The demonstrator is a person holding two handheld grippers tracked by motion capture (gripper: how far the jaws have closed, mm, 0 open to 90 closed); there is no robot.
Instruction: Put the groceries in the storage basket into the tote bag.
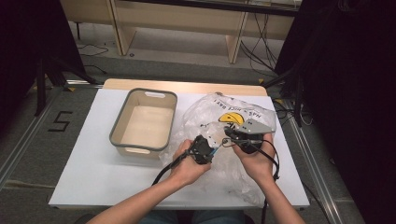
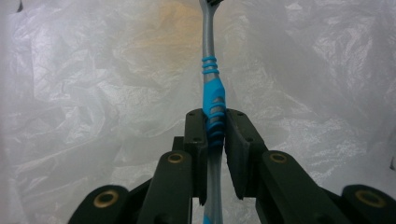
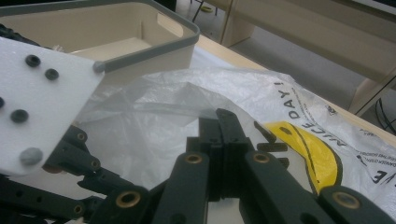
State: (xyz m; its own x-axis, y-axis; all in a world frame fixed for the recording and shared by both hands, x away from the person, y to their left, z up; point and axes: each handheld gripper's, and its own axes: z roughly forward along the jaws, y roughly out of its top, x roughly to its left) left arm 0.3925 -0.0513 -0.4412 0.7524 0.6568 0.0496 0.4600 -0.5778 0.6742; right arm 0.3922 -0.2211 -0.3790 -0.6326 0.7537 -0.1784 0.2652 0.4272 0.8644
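Toothbrush, grey-handled with a blue ribbed rubber grip (image 2: 213, 100), clamped by the left tool (image 2: 215, 128) in the left gripper view: jaws narrow, pads pressing the ribbed section, head pointing away into the crinkled translucent white plastic bag (image 2: 93, 93), probably held that way for feeding into or drawing out of the bag. In the right gripper view, right tool (image 3: 219, 122) with jaws fully together, apparently pinching a fold of the same bag (image 3: 163, 107), likely to keep the thin film steady for the other hand; yellow smiley print and lettering to the right, beige plastic bin with grey rim (image 3: 154, 46) behind, just beside the bag. From the high view, both tools, left (image 1: 205, 150) and right (image 1: 233, 135), close together over the bag (image 1: 210, 112) at the right of the white tabletop (image 1: 88, 158); empty bin (image 1: 143, 120) at the left, within easy reach, plausibly the place for items.
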